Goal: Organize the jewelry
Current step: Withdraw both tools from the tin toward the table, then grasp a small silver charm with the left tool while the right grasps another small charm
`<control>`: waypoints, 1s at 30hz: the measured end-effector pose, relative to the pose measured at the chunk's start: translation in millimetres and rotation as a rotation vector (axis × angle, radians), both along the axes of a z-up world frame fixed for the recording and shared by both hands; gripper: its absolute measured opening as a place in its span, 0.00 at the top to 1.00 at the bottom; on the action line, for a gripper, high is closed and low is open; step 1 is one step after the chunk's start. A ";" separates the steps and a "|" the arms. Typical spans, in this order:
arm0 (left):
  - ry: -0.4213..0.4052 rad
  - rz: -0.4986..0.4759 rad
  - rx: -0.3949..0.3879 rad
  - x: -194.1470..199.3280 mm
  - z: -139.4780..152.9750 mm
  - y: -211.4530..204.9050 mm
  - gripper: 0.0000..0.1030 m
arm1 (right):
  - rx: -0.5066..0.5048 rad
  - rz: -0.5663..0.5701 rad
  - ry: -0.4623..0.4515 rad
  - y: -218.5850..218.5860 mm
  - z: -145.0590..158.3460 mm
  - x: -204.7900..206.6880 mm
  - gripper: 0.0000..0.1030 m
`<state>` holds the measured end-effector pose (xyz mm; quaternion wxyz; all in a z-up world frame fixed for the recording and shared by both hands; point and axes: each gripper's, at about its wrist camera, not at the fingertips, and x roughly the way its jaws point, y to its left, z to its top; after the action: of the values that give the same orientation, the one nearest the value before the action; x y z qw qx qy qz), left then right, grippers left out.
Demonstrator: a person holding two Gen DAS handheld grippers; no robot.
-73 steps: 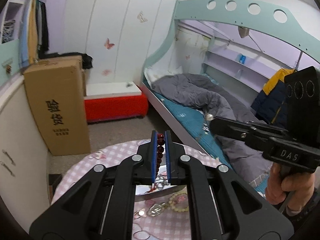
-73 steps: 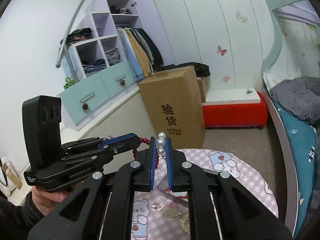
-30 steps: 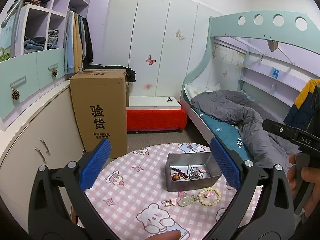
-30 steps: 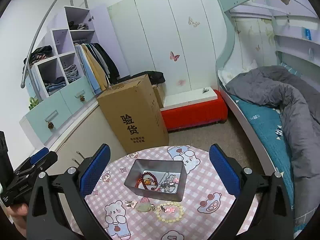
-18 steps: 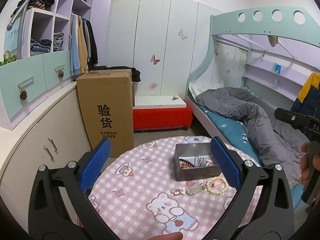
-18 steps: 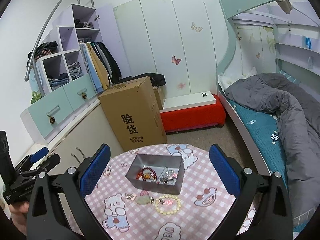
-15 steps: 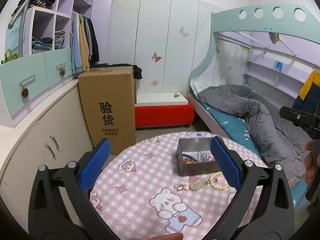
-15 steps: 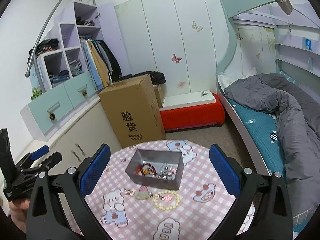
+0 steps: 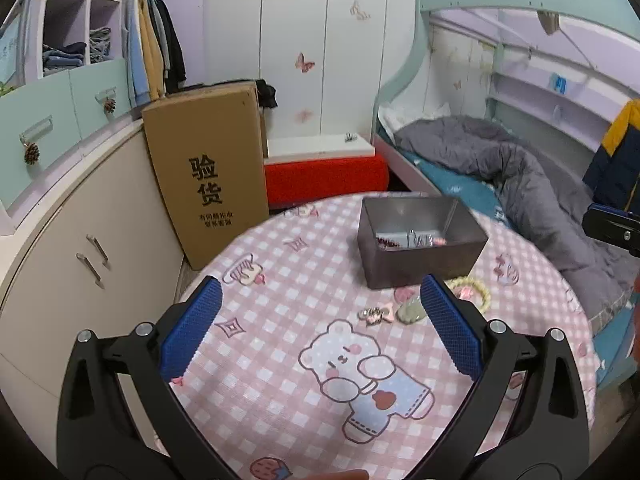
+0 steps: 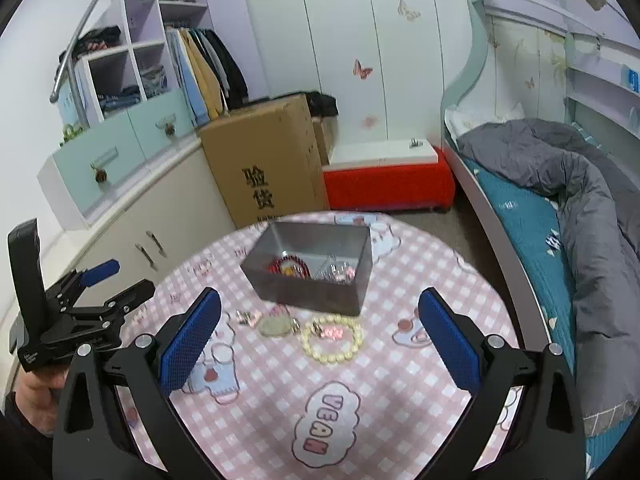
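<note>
We note that the left gripper (image 9: 318,322), which 2.4 s ago pinches a dark red bead strand between closed pads, now has its jaws spread wide and empty; the red bead strand (image 10: 289,267) lies inside the grey tin (image 10: 316,292). The right gripper (image 10: 319,330), clamped on a string of white pearls at that same time, is likewise wide apart and empty now. Both grippers sit further back from the tin than 1.0 s ago, so more of the pink checked tablecloth (image 9: 280,360) shows in each wrist view. In the left wrist view the tin (image 9: 420,256) appears larger and further right than 0.5 s ago.
</note>
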<state>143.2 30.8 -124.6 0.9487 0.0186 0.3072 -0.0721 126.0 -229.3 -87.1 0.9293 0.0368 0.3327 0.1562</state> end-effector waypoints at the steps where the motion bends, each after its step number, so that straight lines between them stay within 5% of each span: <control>1: 0.016 -0.006 0.003 2.6 -6.5 -1.9 0.06 | 0.000 0.002 0.014 0.1 -5.0 1.1 0.08; 16: 0.191 -0.012 0.016 50.1 -76.5 -27.3 0.06 | -0.028 0.055 0.175 8.2 -71.8 14.1 0.12; 22: 0.229 -0.018 0.068 67.4 -93.5 -33.7 0.15 | -0.033 0.099 0.221 17.7 -86.8 19.5 0.19; 26: 0.272 -0.016 0.076 77.4 -104.8 -28.7 0.29 | -0.036 0.106 0.234 20.1 -92.1 22.5 0.19; 30: 0.272 -0.003 0.063 79.1 -103.6 -21.7 0.30 | -0.039 0.117 0.237 23.8 -92.9 26.0 0.19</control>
<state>222.4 9.1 -228.2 0.8972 0.0389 0.4350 -0.0655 152.0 -205.6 -180.0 0.8734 0.0174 0.4447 0.1981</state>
